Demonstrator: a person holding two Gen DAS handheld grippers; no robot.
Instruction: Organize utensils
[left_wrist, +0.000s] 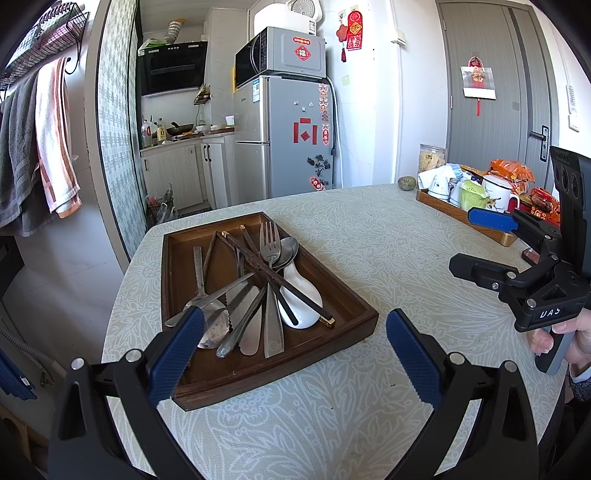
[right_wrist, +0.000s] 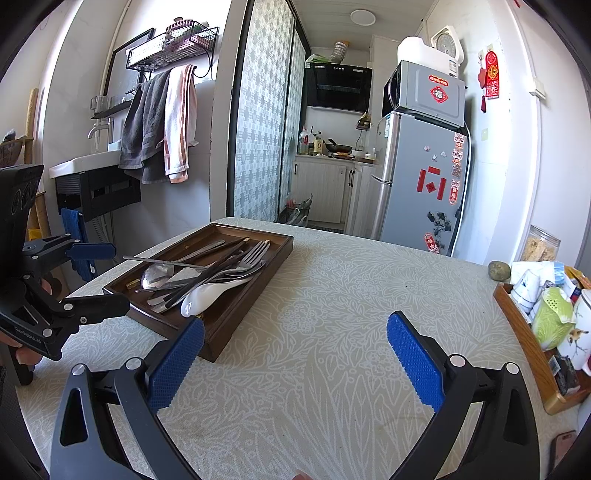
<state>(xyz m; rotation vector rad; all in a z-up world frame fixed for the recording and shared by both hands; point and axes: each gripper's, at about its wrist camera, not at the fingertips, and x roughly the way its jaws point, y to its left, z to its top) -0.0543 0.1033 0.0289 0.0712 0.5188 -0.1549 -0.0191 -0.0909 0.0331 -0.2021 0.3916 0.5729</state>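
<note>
Both tongs, left (left_wrist: 295, 354) and right (right_wrist: 295, 354), hang released and empty above the tabletop (left_wrist: 369, 258). Utensils (left_wrist: 258, 288) lie crisscrossed in the wooden tray (left_wrist: 354, 314); whichever piece is lifted, pinching a topmost handle would likely avoid dragging neighbours.

A home kitchen-dining area: fridge (left_wrist: 284, 136), microwave (left_wrist: 280, 53), range hood (left_wrist: 171, 68), towels (right_wrist: 162, 125) by a sink (right_wrist: 85, 162)

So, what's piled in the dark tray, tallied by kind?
Fork: 1
White ceramic spoon: 1
Metal spoons: 3
Knives: 2
Chopsticks: at least 3, since they overlap
Total: at least 10
</note>
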